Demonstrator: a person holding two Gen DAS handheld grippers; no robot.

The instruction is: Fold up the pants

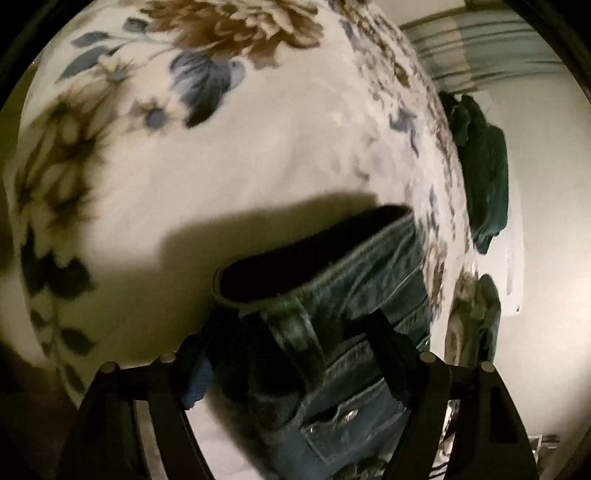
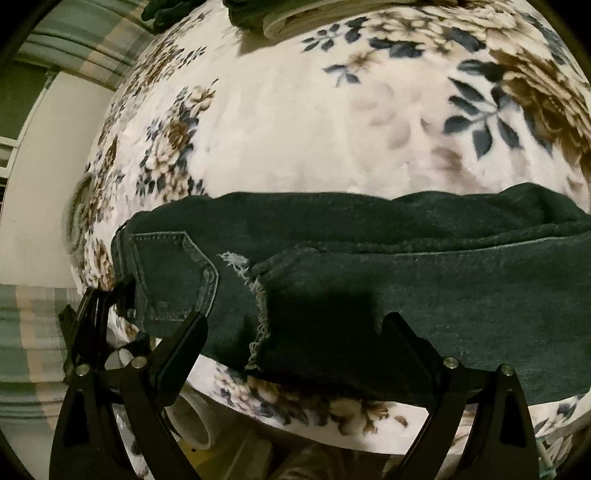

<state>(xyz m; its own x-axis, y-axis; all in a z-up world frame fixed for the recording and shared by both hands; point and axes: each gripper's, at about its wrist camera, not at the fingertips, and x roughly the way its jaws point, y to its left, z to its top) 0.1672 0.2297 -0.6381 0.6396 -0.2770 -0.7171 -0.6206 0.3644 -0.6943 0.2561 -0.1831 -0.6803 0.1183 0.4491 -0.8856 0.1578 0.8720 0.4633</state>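
Observation:
Dark blue jeans lie folded lengthwise across a flowered blanket, with a back pocket and a frayed hem on top. My right gripper hovers open over the leg fabric near the bed's front edge. My left gripper is at the waist end on the left. In the left wrist view the bunched waistband of the jeans fills the gap of the left gripper, and both fingers press against it. The waist opening gapes beyond the fingertips.
A pile of dark green clothes sits at the blanket's far edge, and shows again as the green pile. Striped fabric hangs beside the bed. A white roll lies below the bed's front edge. Bare blanket stretches beyond the jeans.

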